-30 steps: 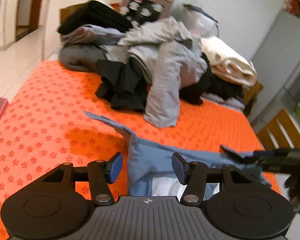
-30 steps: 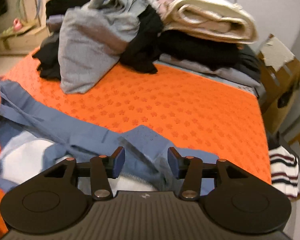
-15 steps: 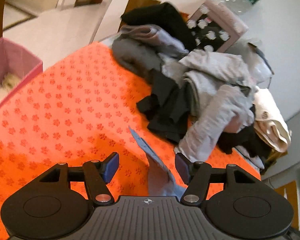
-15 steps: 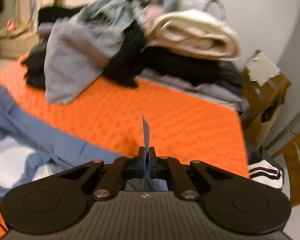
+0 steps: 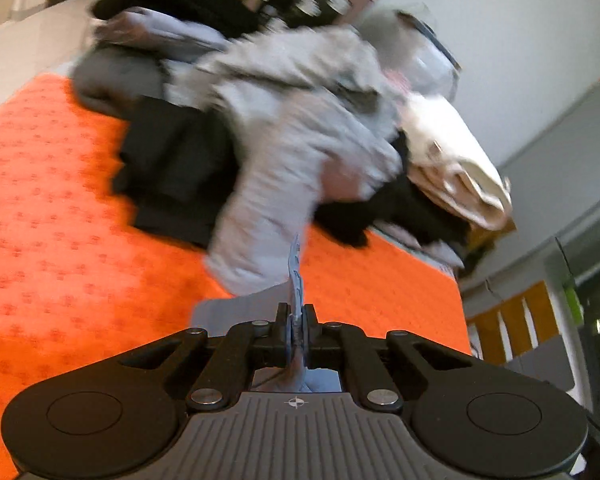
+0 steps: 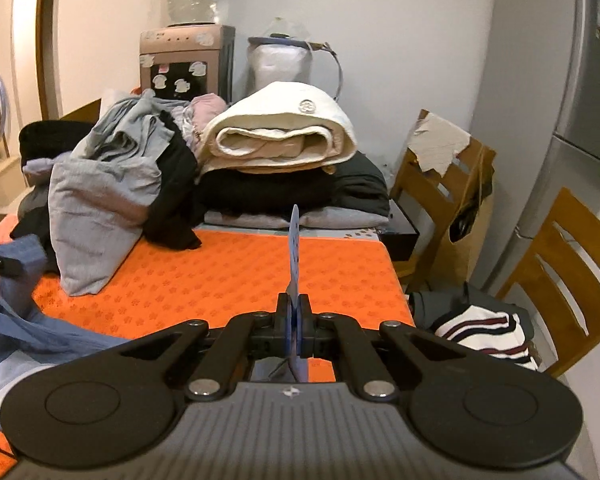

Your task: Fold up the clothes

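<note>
A blue garment (image 6: 24, 344) lies crumpled at the near left of the orange patterned table (image 6: 236, 276). My right gripper (image 6: 295, 320) is shut on an edge of it, and a thin blue flap stands up between the fingers. My left gripper (image 5: 296, 326) is also shut on a blue edge of the garment (image 5: 296, 280), which sticks up above the fingers. The left wrist view is blurred by motion. The left gripper's tip shows at the far left of the right wrist view (image 6: 0, 264), holding blue cloth.
A heap of grey and black clothes (image 6: 112, 180) and a folded cream blanket (image 6: 280, 136) on dark folded items fill the table's far side. A water dispenser (image 6: 188, 60) stands behind. Wooden chairs (image 6: 560, 272) and a striped garment (image 6: 484, 332) are at the right.
My left gripper has shut on the blue garment's edge and swung toward the clothes heap. My right gripper, shut half a second ago, has lifted with the blue cloth.
</note>
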A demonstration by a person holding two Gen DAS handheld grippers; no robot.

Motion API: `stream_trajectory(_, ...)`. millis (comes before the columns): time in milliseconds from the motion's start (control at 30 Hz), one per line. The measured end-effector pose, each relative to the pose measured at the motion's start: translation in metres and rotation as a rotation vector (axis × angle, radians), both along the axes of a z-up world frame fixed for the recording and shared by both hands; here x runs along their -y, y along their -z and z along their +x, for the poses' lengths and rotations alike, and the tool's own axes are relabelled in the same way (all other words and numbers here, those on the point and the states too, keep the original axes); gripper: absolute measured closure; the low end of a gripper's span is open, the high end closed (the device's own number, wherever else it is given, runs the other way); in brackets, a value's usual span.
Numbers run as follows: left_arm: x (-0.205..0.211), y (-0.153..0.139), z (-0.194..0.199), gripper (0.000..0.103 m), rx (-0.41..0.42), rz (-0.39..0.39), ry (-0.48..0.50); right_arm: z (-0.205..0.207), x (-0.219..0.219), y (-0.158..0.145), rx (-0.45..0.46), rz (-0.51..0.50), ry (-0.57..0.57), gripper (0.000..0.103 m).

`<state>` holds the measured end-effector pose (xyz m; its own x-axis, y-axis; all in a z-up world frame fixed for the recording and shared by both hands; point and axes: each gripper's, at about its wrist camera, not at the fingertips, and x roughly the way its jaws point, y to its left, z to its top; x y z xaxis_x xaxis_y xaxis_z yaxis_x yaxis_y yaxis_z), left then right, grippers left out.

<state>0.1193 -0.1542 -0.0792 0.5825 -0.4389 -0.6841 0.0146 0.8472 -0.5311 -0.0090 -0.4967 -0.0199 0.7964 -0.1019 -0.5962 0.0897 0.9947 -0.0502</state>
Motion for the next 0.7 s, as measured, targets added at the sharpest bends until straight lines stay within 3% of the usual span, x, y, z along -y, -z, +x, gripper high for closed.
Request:
stream_trajectory(233,0.069,0.031,0.003,0.095,-0.008,0.120,0.144,-0.009,0.007,0.005,-0.009,0.014,0.008,0.100)
stream_trajectory(333,0.089,0.046,0.001,0.090,0.008,0.179,0.203,-0.008,0.002,0.006,-0.008,0.007,-0.001,0.100)
stream_trajectory(367,0.093,0.050,0.000,0.084,0.017,0.194,0.222,-0.007,0.000,0.007,-0.007,0.004,-0.008,0.100)
stream_trajectory(400,0.094,0.052,-0.002,0.080,0.028,0.192,0.242,-0.006,-0.003,0.006,-0.006,0.003,-0.017,0.100)
stream_trajectory(467,0.095,0.055,-0.006,0.059,0.049,0.179,0.283,-0.004,-0.012,0.006,-0.005,0.003,-0.040,0.100)
stream_trajectory(533,0.091,0.053,-0.008,0.047,0.059,0.137,0.322,-0.001,-0.022,0.006,-0.003,0.005,-0.068,0.100)
stream_trajectory(700,0.081,0.054,-0.014,0.046,0.045,0.091,0.365,0.010,-0.052,0.008,-0.005,0.008,-0.148,0.100)
